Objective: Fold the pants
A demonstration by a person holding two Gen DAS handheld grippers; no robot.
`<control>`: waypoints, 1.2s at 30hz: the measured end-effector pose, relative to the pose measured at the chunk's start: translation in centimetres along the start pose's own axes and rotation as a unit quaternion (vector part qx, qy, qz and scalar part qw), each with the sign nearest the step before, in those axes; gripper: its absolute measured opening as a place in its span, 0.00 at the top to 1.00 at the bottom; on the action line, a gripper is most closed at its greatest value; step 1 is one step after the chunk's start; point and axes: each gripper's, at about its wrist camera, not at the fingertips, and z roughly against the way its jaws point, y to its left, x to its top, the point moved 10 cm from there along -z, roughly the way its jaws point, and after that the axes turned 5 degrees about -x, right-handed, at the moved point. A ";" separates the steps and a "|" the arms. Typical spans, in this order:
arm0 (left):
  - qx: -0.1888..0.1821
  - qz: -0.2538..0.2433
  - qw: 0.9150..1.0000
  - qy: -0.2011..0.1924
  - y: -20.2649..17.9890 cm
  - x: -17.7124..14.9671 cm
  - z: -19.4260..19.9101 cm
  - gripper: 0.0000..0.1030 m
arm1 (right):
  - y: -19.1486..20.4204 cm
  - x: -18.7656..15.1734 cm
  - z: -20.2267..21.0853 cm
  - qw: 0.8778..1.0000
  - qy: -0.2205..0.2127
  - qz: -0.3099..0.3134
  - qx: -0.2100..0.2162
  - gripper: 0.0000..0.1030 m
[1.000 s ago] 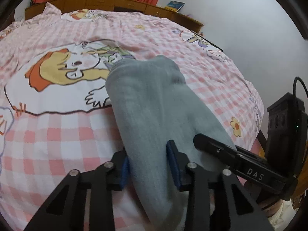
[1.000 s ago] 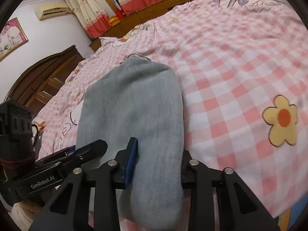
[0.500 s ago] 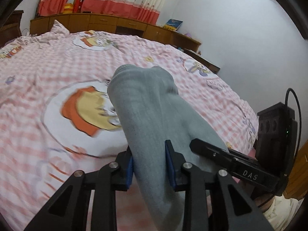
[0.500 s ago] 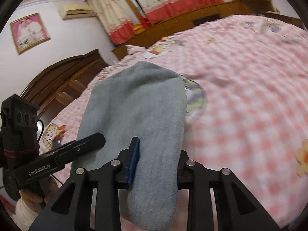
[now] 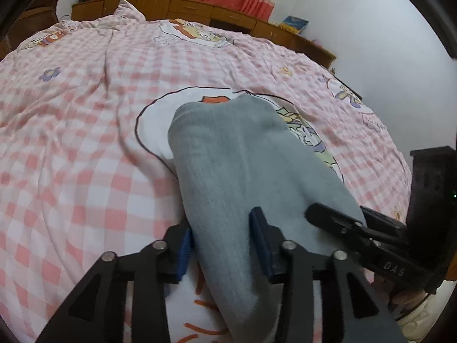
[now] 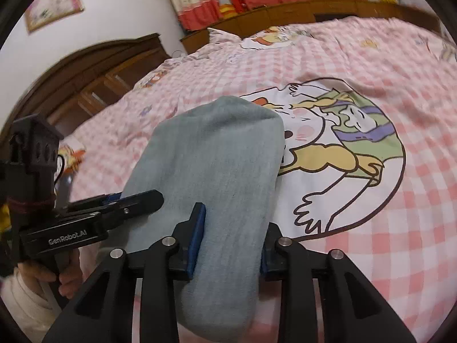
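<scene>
The grey-blue pants (image 5: 237, 171) are folded into a long thick strip and stretch forward over the pink checked bed. My left gripper (image 5: 222, 243) is shut on the near left part of the strip. My right gripper (image 6: 228, 243) is shut on the near right part of the same pants (image 6: 211, 165). The far end of the strip rests on or hangs just over the cartoon print. Each gripper shows in the other's view, the right one (image 5: 357, 231) and the left one (image 6: 114, 205), side by side on the fabric.
The bed cover (image 5: 71, 143) is pink and white checks with a large round cartoon print (image 6: 342, 148). A wooden cabinet row (image 5: 200, 8) and red curtains stand at the far side. A dark wooden headboard (image 6: 100, 71) is at the left. A white wall (image 5: 371, 43) is at the right.
Both grippers have carried the pants forward over the bed, toward the cartoon print in the middle. The grip on the fabric is unchanged.
</scene>
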 end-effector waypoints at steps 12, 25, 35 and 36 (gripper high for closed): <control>0.038 -0.018 0.998 -0.048 -3.5 0.1 5.8 0.60 | -0.1 1.7 6.2 0.999 -0.012 0.034 0.000 0.67; 0.100 -0.004 0.995 0.003 -3.4 -3.6 2.0 0.81 | 1.0 -2.6 1.8 0.997 0.057 0.053 -0.024 0.74; 0.112 0.029 0.993 -0.014 -4.4 -4.5 5.5 0.78 | 0.9 -3.2 4.0 0.996 0.060 0.054 -0.042 0.74; 0.116 0.032 0.993 -0.012 -4.5 -4.9 5.9 0.75 | 0.9 -3.3 4.5 0.996 0.061 0.052 -0.046 0.73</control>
